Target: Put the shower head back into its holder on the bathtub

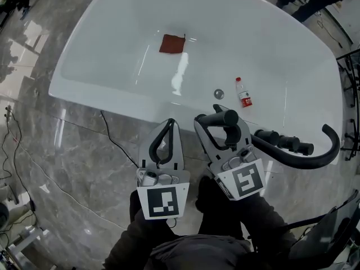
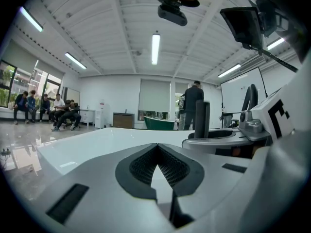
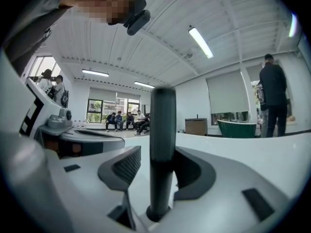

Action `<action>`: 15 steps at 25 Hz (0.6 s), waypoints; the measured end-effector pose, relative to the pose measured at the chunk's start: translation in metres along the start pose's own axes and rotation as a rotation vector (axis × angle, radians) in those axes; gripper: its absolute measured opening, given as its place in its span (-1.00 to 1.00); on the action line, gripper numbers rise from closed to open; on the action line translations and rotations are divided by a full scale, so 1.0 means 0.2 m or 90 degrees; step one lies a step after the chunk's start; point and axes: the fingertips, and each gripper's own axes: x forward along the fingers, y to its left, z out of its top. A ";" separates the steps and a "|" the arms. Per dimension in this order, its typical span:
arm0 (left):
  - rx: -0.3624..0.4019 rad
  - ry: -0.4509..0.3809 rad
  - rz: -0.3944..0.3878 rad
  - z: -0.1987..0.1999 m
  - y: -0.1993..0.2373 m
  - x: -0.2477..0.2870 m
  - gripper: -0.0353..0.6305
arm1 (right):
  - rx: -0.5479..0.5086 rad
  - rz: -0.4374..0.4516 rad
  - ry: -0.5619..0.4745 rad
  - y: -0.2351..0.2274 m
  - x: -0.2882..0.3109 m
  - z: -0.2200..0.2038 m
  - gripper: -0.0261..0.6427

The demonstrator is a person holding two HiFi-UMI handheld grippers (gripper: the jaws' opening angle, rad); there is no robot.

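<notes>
**Spotter:** Where is the shower head right now?

**Operator:** I have the black rod-shaped shower head [image 3: 162,144] in my right gripper [image 1: 220,122]. It stands upright between the jaws, which sit narrow, one pad on each side of it. That puts it over the near rim of the white bathtub [image 1: 90,66], at about 5 o'clock in the head view.

**Spotter:** And your left?

**Operator:** My left gripper [image 1: 170,124] is just beside the right one, at its 9 o'clock. Its jaws are drawn together at the tips with nothing between them.

**Spotter:** What's around you?

**Operator:** At 3 o'clock from the right gripper I see a row of black knobs [image 1: 281,141] and a black curved spout [image 1: 326,153] on the rim. Inside the tub, a small clear bottle with a red label [image 1: 243,93] sits at 1 o'clock. A round chrome drain [image 1: 219,94] is at 12, and a square reddish-brown cloth [image 1: 172,44] lies farther off at 11.
</notes>
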 end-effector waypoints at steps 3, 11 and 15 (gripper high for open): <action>0.003 0.004 0.000 -0.01 -0.01 0.00 -0.88 | 0.002 0.005 -0.003 0.00 0.00 -0.01 -0.36; 0.006 0.003 0.001 -0.01 0.01 0.01 -0.88 | 0.004 0.000 0.004 -0.01 0.02 -0.03 -0.36; 0.010 0.004 -0.001 -0.02 0.01 0.02 -0.88 | 0.005 0.002 0.007 -0.01 0.02 -0.04 -0.36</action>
